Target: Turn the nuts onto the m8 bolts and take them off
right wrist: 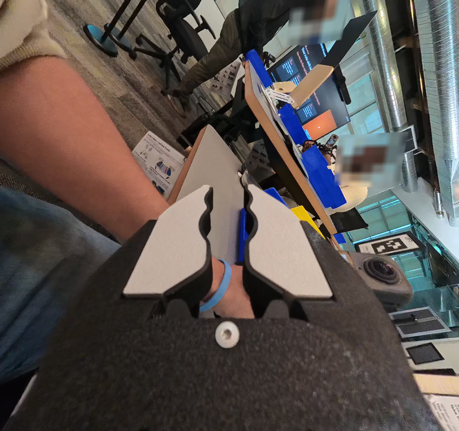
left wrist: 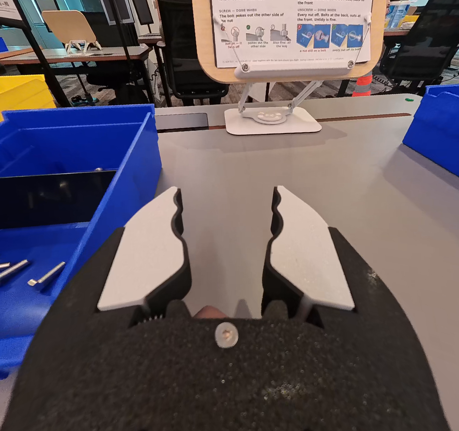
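Left wrist view: the left gripper (left wrist: 226, 190) hangs level over the bare grey table (left wrist: 285, 170), jaws spread wide with nothing between them. To its left sits a blue bin (left wrist: 139, 161) with a dark divider across it; several bolts (left wrist: 46, 273) lie loose on the near floor of that bin, close beside the gripper but untouched. No nuts can be made out on them or anywhere else from here. A second blue bin (left wrist: 437, 131) stands at the right edge. An instruction board (left wrist: 290, 22) on a white stand faces the operator, evidently set there for reference during work. In my judgement the gripper is placed ready to reach left into the bin.

Right wrist view: the right gripper (right wrist: 228, 193) is rolled sharply sideways and aimed away from the work, toward the operator's forearm (right wrist: 74, 133) and a blue wristband (right wrist: 218, 287). Its jaws stand narrowly apart, holding nothing. This looks like a resting pose. The task appears not yet begun.
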